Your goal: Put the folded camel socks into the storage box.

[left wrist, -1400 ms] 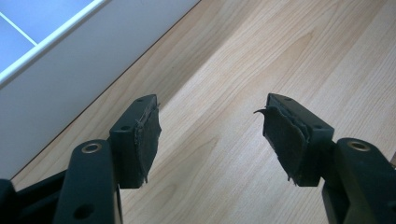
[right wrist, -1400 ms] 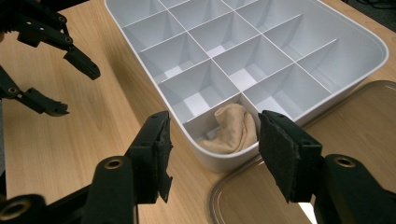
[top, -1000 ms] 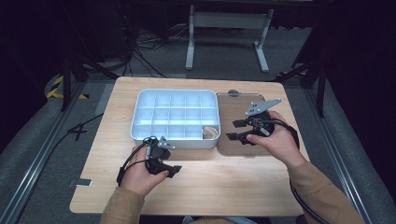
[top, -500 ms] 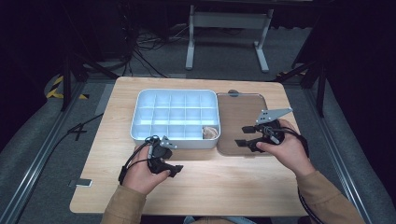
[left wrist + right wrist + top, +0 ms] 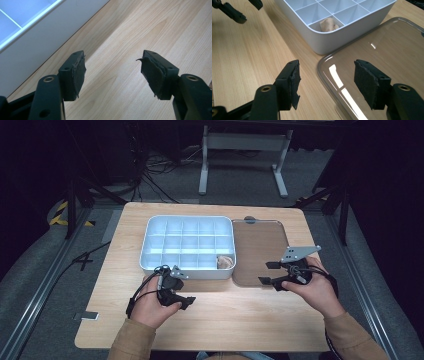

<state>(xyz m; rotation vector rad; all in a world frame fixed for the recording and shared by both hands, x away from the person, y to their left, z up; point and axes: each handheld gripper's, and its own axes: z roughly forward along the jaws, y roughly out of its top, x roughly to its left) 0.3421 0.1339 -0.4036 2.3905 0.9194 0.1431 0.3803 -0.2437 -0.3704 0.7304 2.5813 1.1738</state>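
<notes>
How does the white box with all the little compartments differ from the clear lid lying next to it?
The white compartment box is opaque with raised walls and a grid of dividers; the clear lid is flat and see-through, so the wooden table shows through it. The white compartment box holds small tan pieces in one corner cell; nothing lies on the clear lid. Both rest flat on the table, side by side, with rounded corners.

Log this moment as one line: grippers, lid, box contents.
left gripper: open, empty, by box | right gripper: jaws just opening, empty, over lid corner | lid: flat on table beside box | tan piece: in corner compartment
</notes>
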